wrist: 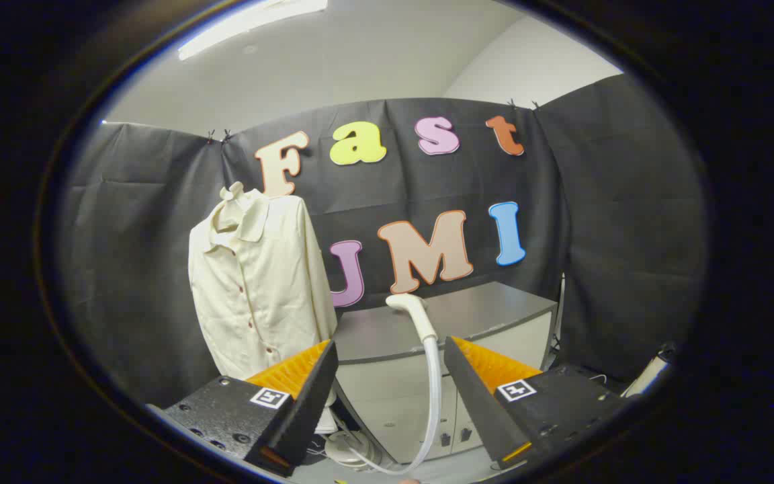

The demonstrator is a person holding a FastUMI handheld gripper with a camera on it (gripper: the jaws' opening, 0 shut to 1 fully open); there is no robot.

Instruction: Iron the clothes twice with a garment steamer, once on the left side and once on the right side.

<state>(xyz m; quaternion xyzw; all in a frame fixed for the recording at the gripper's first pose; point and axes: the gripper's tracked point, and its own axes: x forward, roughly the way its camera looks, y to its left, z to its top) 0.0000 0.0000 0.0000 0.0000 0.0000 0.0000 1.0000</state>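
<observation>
Claw (390,396): fingers standing spread, holding nothing | Garment steamer (412,310): head leaning at desk (481,312) front, hose trailing down between fingers; likely light, rigid, best taken at the neck | Shirt (256,282): hanging left of desk, probably soft, yielding.

Cream button-front shirt (259,282) hanging upright, collar up, white steamer head (412,310) standing upright on its hose (433,396) beside it, at the counter's (481,312) front edge
</observation>
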